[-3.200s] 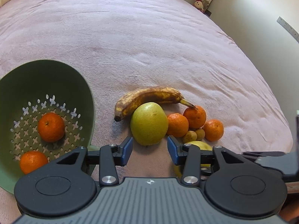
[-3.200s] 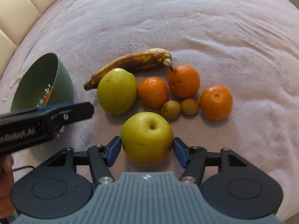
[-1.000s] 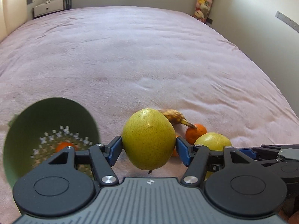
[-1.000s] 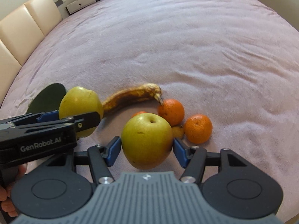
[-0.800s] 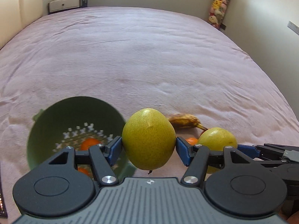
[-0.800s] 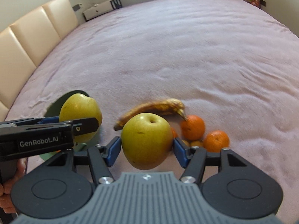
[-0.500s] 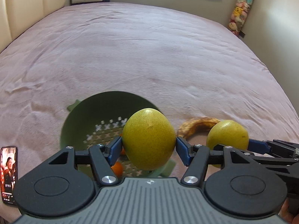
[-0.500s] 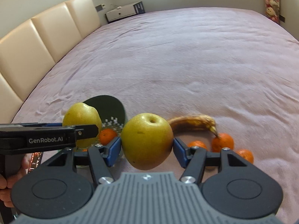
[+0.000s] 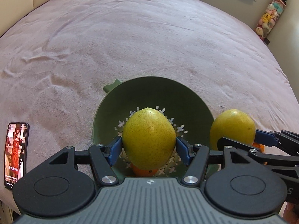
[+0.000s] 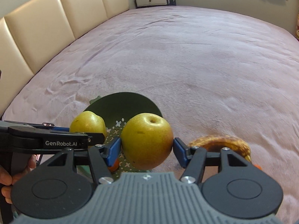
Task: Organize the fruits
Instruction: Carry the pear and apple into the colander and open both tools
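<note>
Left wrist view: a speckled yellow-green pear [image 9: 149,139] is clamped between the blue pads of the left gripper [image 9: 149,148], above the green colander [image 9: 164,93] on the pink bedspread [image 9: 149,43]. A second pear [image 10: 146,141] is gripped by the right gripper [image 10: 147,150] beside the colander's rim.

Soft daylight, sharp focus, fisheye-warped edges

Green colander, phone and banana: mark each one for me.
green colander [image 9: 149,91]: left wrist view, on the far inner wall.
phone [image 9: 15,149]: left wrist view, on its lit screen.
banana [image 10: 218,141]: right wrist view, on the curved top of the peel.
</note>
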A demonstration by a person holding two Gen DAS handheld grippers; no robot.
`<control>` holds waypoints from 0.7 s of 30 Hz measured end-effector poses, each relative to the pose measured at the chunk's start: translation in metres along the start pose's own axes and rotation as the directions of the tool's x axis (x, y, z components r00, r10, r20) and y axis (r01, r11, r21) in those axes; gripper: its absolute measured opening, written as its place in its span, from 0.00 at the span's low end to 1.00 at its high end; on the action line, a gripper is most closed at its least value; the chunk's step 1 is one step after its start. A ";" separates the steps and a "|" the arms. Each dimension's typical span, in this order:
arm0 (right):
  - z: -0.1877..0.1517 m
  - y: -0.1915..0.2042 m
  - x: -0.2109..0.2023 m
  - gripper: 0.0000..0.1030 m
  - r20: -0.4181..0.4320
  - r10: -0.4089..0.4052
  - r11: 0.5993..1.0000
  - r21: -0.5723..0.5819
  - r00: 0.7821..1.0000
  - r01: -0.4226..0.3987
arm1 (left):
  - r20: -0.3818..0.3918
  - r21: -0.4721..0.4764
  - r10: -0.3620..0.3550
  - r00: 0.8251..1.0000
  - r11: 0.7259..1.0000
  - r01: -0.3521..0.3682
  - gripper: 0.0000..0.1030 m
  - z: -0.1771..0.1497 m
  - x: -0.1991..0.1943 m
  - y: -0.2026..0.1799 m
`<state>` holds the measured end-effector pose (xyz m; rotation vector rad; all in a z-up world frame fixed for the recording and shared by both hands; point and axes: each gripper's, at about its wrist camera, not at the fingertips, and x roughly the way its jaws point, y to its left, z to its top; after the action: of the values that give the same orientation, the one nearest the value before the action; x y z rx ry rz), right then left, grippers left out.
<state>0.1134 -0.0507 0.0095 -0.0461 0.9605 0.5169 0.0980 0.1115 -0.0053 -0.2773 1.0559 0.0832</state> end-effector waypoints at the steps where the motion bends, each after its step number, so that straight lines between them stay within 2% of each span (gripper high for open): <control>1: 0.002 0.002 0.004 0.57 -0.009 0.003 1.000 -0.012 1.000 -0.003 | -0.007 -0.007 0.002 1.000 1.000 -0.002 0.69 0.000 0.003 0.002; 9: 0.016 0.008 0.034 0.57 -0.065 -0.013 0.993 -0.120 0.998 0.005 | -0.056 -0.056 0.012 0.998 0.998 -0.015 0.69 0.006 0.026 0.013; 21: 0.028 0.013 0.061 0.57 -0.100 -0.040 0.954 -0.299 0.994 0.008 | -0.108 -0.063 0.046 0.993 0.997 -0.053 0.70 0.010 0.055 0.016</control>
<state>0.1571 -0.0078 -0.0203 -0.3597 0.9759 0.6391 0.1299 0.1254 -0.0512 -0.3182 1.1676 0.1499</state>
